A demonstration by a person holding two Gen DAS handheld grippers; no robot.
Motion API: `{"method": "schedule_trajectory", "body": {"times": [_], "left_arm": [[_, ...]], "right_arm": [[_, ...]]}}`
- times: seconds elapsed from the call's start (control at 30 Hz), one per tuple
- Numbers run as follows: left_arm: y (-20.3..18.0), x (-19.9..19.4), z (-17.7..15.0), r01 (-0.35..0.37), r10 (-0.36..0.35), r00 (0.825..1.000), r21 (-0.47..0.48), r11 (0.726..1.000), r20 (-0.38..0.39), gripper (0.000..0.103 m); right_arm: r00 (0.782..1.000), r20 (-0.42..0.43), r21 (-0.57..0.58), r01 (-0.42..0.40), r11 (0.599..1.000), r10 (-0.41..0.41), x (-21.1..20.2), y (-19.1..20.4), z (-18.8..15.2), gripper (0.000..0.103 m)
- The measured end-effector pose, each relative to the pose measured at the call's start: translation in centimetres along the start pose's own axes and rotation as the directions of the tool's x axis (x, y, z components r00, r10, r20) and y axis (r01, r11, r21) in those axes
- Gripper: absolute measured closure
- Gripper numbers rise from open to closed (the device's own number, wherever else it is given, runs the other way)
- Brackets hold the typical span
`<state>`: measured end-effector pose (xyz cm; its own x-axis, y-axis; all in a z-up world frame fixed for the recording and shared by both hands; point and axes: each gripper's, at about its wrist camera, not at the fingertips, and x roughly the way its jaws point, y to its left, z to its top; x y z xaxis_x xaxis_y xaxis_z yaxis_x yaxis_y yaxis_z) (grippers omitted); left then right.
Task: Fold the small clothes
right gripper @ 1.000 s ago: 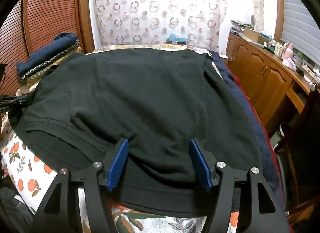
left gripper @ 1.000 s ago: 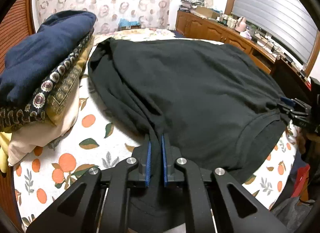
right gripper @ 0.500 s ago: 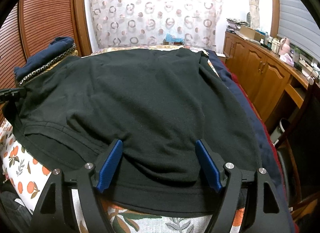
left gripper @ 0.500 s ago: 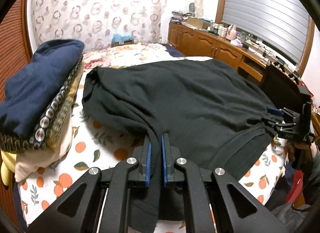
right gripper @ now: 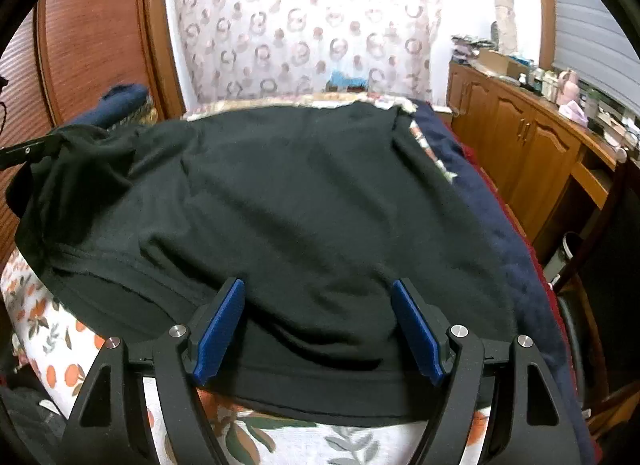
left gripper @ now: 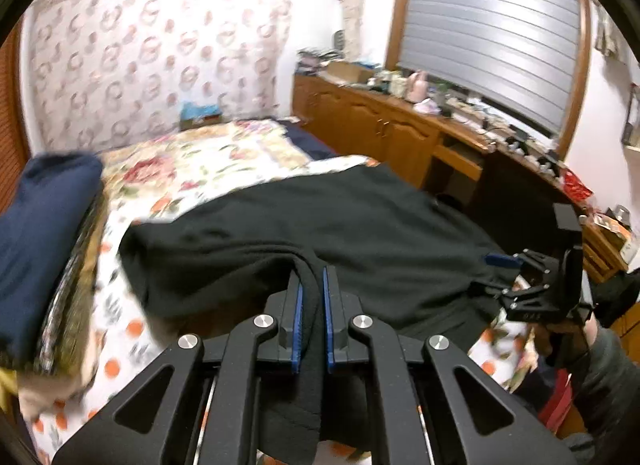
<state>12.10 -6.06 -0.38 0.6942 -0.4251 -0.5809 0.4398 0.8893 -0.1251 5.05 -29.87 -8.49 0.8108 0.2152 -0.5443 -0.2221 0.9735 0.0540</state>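
Observation:
A black shirt (left gripper: 340, 233) lies spread on the bed with the orange-print sheet (left gripper: 120, 325). My left gripper (left gripper: 311, 289) is shut on a bunched edge of the shirt and holds it lifted above the sheet. The shirt fills the right wrist view (right gripper: 300, 205). My right gripper (right gripper: 318, 305) is open, its blue pads (right gripper: 220, 325) wide apart over the shirt's near hem. The right gripper also shows in the left wrist view (left gripper: 536, 285) at the shirt's right edge. The left gripper's tip shows at the far left of the right wrist view (right gripper: 28, 151).
A stack of folded clothes (left gripper: 44, 249) with a navy piece on top sits at the bed's left side. Wooden cabinets (left gripper: 400, 133) with clutter run along the right wall under a shuttered window. A dark blue blanket (right gripper: 500, 233) lies along the bed's right edge.
My left gripper has risen and drawn back, pulling the shirt's left edge up and toward the foot of the bed. The far floral bedding is now uncovered. The right gripper stays open.

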Motion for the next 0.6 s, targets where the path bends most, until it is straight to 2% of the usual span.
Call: {"method": "schedule_trajectory", "body": {"times": [0.2,0.43,0.6], "left_arm": [[-4.4,1.4,3.6,0.092,-0.094,0.995,0.082,0.992,0.016,0.094],[-10.1,3.4,7.4,0.190,-0.192,0.981,0.175,0.966,-0.004,0.094],[-11.5,4.7,7.1,0.213,-0.208,0.977,0.187,0.959,-0.049,0.091]], "right_arm": [[0.999,0.043,0.032,0.007,0.999,-0.008,-2.0,-1.2,-0.2,0.026],[0.995,0.092,0.065,0.022,0.998,-0.028,-3.9,-2.0,-1.1,0.026],[0.993,0.111,0.071,0.024,0.997,-0.032,-4.3,-1.6,-2.1,0.026]]}}
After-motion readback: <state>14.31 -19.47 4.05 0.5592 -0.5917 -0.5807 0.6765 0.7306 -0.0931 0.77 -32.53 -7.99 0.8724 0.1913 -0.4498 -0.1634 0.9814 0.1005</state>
